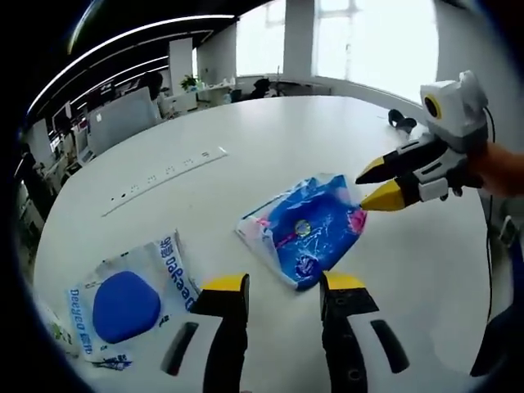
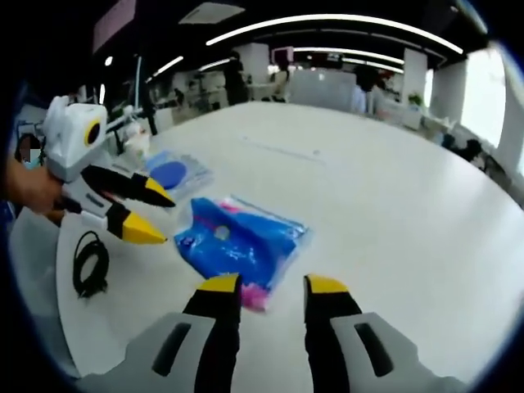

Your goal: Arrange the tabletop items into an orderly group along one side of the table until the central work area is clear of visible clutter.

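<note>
Long ceiling light strips and blown-out windows flood my white table evenly, leaving soft faint shadows beneath my claws, while the fisheye bends straight edges and the far office goes slightly hazy.

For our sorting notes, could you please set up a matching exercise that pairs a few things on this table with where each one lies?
Things:
1. blue packet
2. clear packet with a blue pad
3. black cable
4. socket strip

Places:
A. coiled near the table's edge, in the right gripper view
B. set flat into the tabletop, beyond the packets
C. between the left gripper and the right gripper
D. left of the left gripper's jaws, in the left gripper view

Pairs: 1-C, 2-D, 3-A, 4-B
</note>
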Demonstrator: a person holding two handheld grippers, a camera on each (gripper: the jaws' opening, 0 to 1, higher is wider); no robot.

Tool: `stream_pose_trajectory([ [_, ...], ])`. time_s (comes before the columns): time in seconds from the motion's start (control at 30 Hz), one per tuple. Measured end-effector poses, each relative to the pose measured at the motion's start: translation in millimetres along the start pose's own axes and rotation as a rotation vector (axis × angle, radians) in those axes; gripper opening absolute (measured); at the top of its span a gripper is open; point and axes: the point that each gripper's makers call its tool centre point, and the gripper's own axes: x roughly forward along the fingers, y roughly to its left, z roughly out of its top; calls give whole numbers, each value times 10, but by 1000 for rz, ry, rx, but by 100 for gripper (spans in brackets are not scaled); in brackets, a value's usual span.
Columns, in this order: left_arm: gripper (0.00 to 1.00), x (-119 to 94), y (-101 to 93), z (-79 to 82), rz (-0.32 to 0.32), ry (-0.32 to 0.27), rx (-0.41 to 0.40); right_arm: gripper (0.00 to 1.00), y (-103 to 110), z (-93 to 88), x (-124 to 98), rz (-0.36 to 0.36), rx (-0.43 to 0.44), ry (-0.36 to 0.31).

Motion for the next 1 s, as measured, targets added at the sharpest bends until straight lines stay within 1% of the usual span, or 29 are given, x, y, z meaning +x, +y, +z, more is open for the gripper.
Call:
stream_pose_trajectory([
  [0.13, 28, 63, -15, 10, -4, 5, -15, 21, -31, -25, 22, -7, 24, 3],
  [0.2, 23, 93, 11, 7, 6, 12, -17, 17, -32, -53, 33, -8, 31, 13],
  [0.33, 15, 139, 29, 28, 6, 7, -53, 14, -21, -83, 52, -8, 42, 20],
  [0.37, 11, 147, 28, 25, 4, 10, -54, 12, -21, -92, 57, -7, 42, 23],
  [0.43, 7, 162, 21, -4, -1, 25, -57, 6, -38, -127, 69, -13, 39, 35],
  [0.53, 5, 181, 14, -27, -9, 28, -115, 3, -31, -140, 85, -5, 65, 33],
  [0.6, 3, 186, 23, -41, -9, 30, -139, 2, -34, -161, 88, -9, 59, 39],
  [0.67, 1, 187, 13, -45, -10, 32, -143, 0, -19, -163, 95, -7, 48, 40],
  [0.7, 0, 186, 11, -42, -11, 33, -133, 0, -19, -156, 96, -12, 24, 41],
  [0.77, 0, 182, 19, -8, -8, 23, -80, 0, -8, -136, 95, -10, 15, 35],
  [0.83, 0, 166, 30, 6, -5, 21, -77, 0, -3, -132, 103, -9, 10, 39],
  [1.0, 0, 131, 126, 64, 14, 7, -73, 0, 27, -99, 132, 2, 17, 31],
])
